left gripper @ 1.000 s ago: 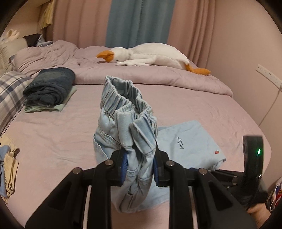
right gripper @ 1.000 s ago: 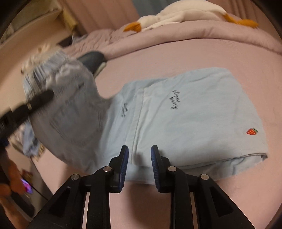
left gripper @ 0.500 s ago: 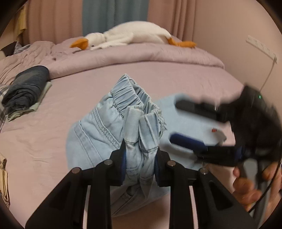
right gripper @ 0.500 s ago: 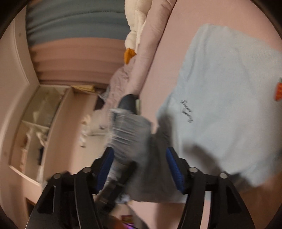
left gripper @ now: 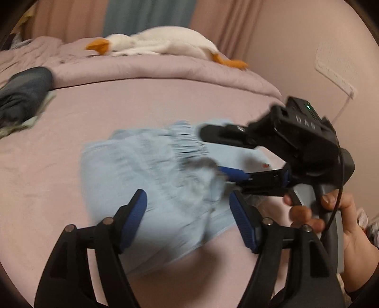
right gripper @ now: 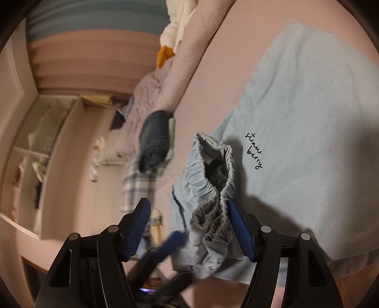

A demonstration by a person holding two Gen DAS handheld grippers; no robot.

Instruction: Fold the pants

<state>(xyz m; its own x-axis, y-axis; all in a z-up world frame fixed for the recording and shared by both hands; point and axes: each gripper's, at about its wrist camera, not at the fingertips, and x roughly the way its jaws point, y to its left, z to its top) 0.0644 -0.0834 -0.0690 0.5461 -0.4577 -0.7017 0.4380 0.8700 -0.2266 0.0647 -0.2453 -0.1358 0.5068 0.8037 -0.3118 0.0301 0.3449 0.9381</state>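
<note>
The light blue elasticated denim pants (left gripper: 154,180), pinched half a second ago, are released by the left gripper (left gripper: 188,213), whose jaws are spread; lower centre, the right gripper (right gripper: 188,227), rolled sideways, is spread around the waistband on the pink bed (left gripper: 71,132).

- Bed (left gripper: 99,123): mauve-pink sheet fills most of the left wrist view.
- Quilted comforter (left gripper: 154,68), same mauve, bunched along the far side of the bed.
- Goose plush (left gripper: 165,45), white with orange beak and feet, lies lengthwise on the comforter; beak points left.
- Folded dark denim (left gripper: 22,94) at the left edge, stacked on a pale green garment (left gripper: 35,118).
- Curtains (left gripper: 151,16) behind the bed: teal panel between pink ones.
- White power strip (left gripper: 336,68) mounted on the right wall.
- Right wrist view: plaid fabric (right gripper: 137,189) just beside the denim stack; blurred cabinet with shelves (right gripper: 40,147) at far left.
</note>
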